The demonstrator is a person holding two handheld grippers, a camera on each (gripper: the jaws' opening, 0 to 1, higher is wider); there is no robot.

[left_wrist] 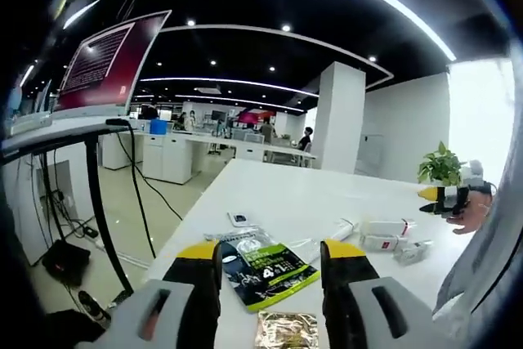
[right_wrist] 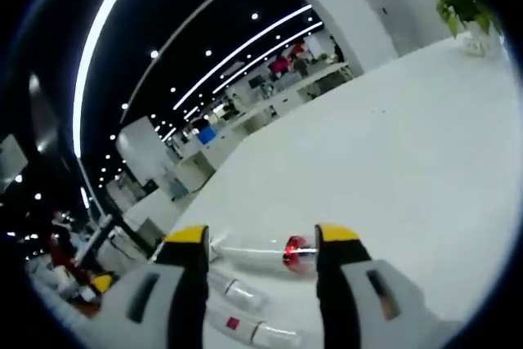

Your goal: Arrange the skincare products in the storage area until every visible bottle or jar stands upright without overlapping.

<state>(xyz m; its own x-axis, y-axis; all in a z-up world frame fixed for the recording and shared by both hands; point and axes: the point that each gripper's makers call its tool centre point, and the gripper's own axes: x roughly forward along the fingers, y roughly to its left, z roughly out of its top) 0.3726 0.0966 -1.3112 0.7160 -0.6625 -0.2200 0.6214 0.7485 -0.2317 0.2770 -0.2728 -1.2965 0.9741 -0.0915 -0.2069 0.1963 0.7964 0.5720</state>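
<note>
Two grippers with grey jaws and yellow tips hover over a long white table (left_wrist: 278, 194) in a big open office with a black ceiling, strip lights and white columns. In the left gripper view, the left gripper (left_wrist: 274, 255) has its jaws spread apart with nothing between them; just beyond lie a flat green-and-black sachet (left_wrist: 268, 267) and a gold foil packet (left_wrist: 286, 329). Farther along the table lie a small white phone-like slab (left_wrist: 239, 219), a white tube (left_wrist: 339, 230) on its side, and a cluster of white skincare boxes and bottles (left_wrist: 391, 237), also lying down. A green potted plant (left_wrist: 441, 165) stands at the far end. The right gripper (left_wrist: 445, 196) shows there too, held by a hand.

In the right gripper view, the right gripper (right_wrist: 260, 243) is released, jaws wide, above a clear bottle with a red cap (right_wrist: 265, 255) lying flat. Two more clear tubes (right_wrist: 237, 308) lie near it, closer to the camera.
</note>
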